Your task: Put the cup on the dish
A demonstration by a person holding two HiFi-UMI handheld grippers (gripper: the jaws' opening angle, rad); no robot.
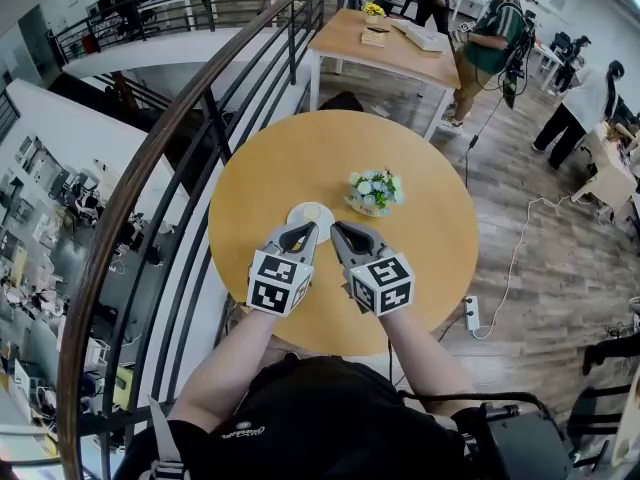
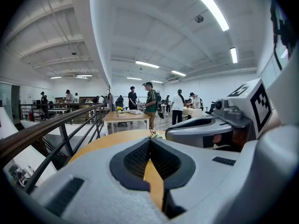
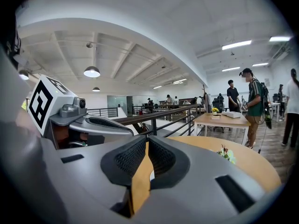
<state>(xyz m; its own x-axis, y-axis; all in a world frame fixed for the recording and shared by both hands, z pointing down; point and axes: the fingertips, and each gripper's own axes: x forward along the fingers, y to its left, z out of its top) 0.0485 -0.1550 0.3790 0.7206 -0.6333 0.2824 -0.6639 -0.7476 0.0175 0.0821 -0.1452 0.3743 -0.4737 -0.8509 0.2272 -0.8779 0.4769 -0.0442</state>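
A white dish (image 1: 297, 214) lies near the middle of the round wooden table (image 1: 260, 178), and a small pale yellowish cup (image 1: 313, 211) appears to sit on it. My left gripper (image 1: 300, 233) hovers just in front of the dish, jaws shut and empty. My right gripper (image 1: 346, 232) sits beside it to the right, also shut with nothing held. In the left gripper view the fingertips (image 2: 150, 143) meet over bare tabletop. A sliver of white shows below the closed tips (image 3: 146, 143) in the right gripper view.
A small pot of white and green flowers (image 1: 375, 191) stands right of the dish. A dark metal railing (image 1: 180, 128) curves along the table's left side, with a drop beyond it. A rectangular table (image 1: 385, 43) and several people stand farther back.
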